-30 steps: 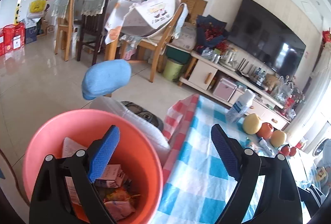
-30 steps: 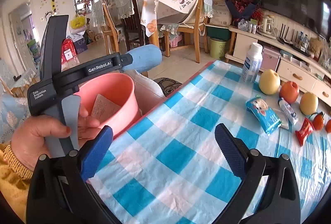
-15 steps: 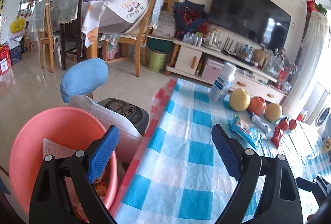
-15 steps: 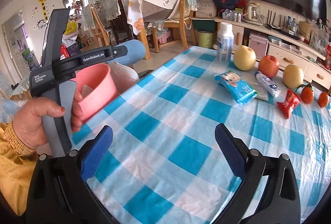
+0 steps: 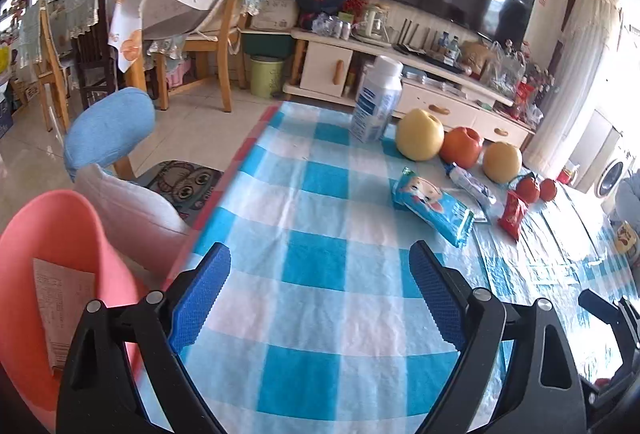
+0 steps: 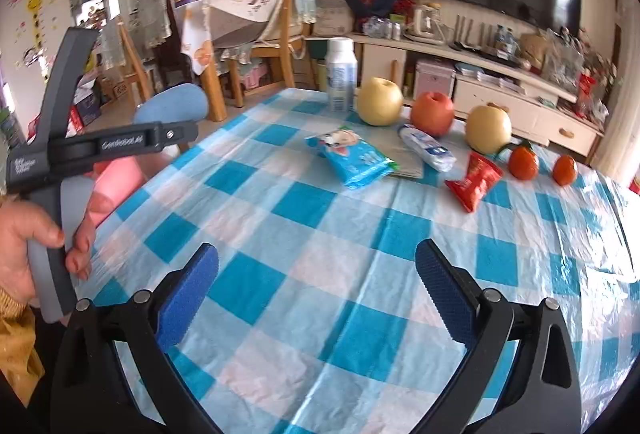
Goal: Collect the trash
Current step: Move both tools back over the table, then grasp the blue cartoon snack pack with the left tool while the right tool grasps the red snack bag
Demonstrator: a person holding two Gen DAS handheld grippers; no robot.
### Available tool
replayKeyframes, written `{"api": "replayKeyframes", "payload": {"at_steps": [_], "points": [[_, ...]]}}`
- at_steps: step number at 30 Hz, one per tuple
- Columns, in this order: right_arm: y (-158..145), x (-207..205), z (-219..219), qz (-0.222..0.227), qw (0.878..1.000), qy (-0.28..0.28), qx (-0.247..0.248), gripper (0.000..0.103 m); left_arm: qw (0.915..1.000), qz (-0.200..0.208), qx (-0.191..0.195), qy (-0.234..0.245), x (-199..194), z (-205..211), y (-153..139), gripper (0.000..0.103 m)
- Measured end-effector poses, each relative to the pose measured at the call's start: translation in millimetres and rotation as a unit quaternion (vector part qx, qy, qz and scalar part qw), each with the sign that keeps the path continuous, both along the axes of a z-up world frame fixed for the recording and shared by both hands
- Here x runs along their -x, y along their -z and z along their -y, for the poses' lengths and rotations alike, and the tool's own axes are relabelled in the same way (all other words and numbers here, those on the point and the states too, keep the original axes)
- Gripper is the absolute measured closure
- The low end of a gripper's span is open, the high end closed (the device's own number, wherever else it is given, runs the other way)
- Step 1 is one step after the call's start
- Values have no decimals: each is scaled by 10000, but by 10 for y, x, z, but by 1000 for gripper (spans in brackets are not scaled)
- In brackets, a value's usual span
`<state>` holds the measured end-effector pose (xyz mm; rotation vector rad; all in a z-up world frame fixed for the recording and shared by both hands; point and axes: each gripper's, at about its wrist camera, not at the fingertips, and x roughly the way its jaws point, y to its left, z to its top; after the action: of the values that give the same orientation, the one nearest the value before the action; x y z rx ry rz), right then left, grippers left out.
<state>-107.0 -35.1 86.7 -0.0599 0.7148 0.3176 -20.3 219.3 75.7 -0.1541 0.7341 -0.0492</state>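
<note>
Left wrist view: the left tool [image 5: 320, 294] hangs with jaws apart and empty over the checked surface [image 5: 312, 262]. The blue wrapper [image 5: 434, 211] lies ahead and to its right, long axis slanting away leftward, bare cloth between. The pink bin [image 5: 68, 234] sits off the surface's left edge.

Right wrist view: the right tool [image 6: 316, 290], also apart and empty, faces the blue wrapper almost straight ahead, likely the nearer hand; the red packet [image 6: 474, 179] lies right of the wrapper

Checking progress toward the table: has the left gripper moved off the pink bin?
Yes. The left gripper has swung from the pink bin onto the checked tablecloth.
</note>
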Motion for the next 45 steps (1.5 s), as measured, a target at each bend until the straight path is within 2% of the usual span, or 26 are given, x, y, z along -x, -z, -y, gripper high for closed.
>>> {"api": "replayKeyframes", "payload": {"at_steps": [6,11,14,19,23,27,30,33,36,38,40,45], "points": [[53,-144,235,215,9943,816,649,4,9994,20,-30,335,-73,337,28,13],[95,-259,468,191,9931,1069,441,4,9988,-105,-22,488,-156,520,86,13],[147,-349,554,188,9903,1282,510,4,9984,-179,-11,528,-200,600,113,13],[309,-575,698,-52,9861,1597,457,4,9979,-286,116,573,-260,653,156,13],[404,-723,837,-167,9832,1800,236,4,9960,-532,415,593,-324,667,236,13],[517,-952,1062,-571,9786,1954,-312,4,9935,-626,761,573,-395,684,298,13],[578,-1107,1160,-862,9764,1851,-707,4,9903,-639,1079,594,-461,699,312,13],[555,-1211,1201,-703,9790,1742,-797,4,9828,-857,1547,527,-586,710,405,13],[578,-1362,1265,-783,9779,1622,-1064,4,9798,-980,1709,338,-716,746,481,13],[596,-1447,1321,-832,9749,1653,-1239,7,9787,-956,1800,234,-805,776,493,13],[612,-1533,1370,-909,9715,1630,-1458,28,9783,-921,1852,93,-914,819,484,13],[661,-1729,1520,-1077,9618,1628,-1921,29,9800,-1021,1686,-260,-1227,972,512,13]]}}
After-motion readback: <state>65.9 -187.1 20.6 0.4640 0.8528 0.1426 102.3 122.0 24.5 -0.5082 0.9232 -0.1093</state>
